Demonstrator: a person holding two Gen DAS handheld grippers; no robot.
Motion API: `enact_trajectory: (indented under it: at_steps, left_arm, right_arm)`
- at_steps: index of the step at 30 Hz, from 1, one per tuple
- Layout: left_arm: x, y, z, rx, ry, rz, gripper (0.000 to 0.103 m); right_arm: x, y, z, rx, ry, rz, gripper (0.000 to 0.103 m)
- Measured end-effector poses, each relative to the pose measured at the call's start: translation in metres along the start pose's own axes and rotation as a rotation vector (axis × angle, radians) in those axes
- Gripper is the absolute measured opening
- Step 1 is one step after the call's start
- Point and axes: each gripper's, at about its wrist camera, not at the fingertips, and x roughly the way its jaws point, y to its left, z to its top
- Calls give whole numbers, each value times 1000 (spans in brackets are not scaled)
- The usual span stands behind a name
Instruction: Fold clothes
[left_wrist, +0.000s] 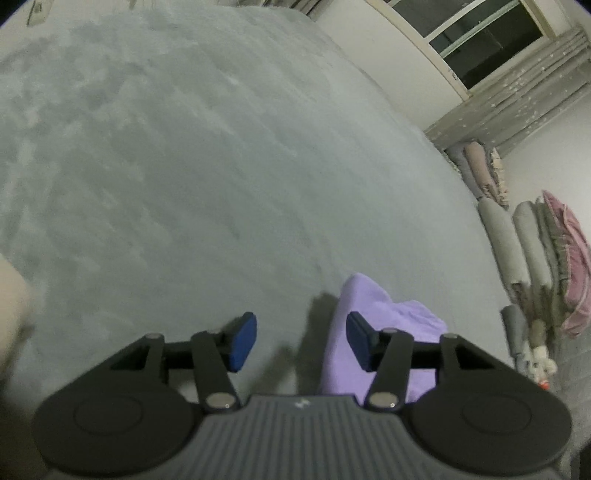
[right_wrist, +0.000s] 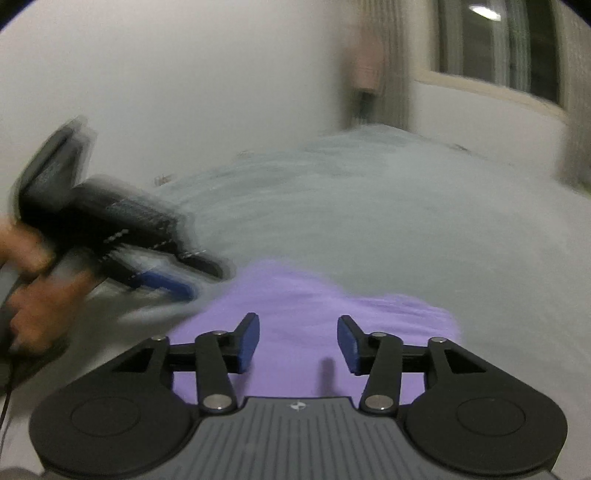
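A lilac garment (left_wrist: 373, 321) lies bunched on the grey plush bed cover (left_wrist: 207, 155), partly under my left gripper's right finger. My left gripper (left_wrist: 301, 341) is open above the cover, with nothing between its blue pads. In the right wrist view the same lilac garment (right_wrist: 314, 314) spreads beneath my right gripper (right_wrist: 298, 343), which is open and empty just above the cloth. The left gripper (right_wrist: 173, 284) appears blurred at the left of that view, held by a hand (right_wrist: 33, 291), its blue tips near the garment's left edge.
Rolled grey and pink bedding and cushions (left_wrist: 535, 251) are stacked against the wall at the right of the bed. A window (left_wrist: 480, 40) with curtains (left_wrist: 517, 92) stands behind. The bed cover stretches wide to the left and far side.
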Motion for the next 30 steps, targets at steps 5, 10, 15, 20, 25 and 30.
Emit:
enact_trajectory:
  at_steps: [5,10,15,20,25,30]
  left_arm:
    - [-6,0,5,15,-21,34,55]
    - [-10,4,8,9,-24,41,55]
    - [-12,3,10,5,-19,35,55]
    - [-13,3,8,5,-18,37,55]
    - [-9,6,8,-5,6,7,55]
    - [1,10,6,-50,51,-63,56]
  right_arm:
    - [11,73,-16,-221,9,35,57]
    - [33,94,-23,-267,22,-116,56]
    - [47,100,-30,-275,58,-139,51]
    - [42,71,-29,-159,63,-147,25]
    - [28,30,-30,112,49,-28,21]
    - [17,-14,-36,381,34,109,20]
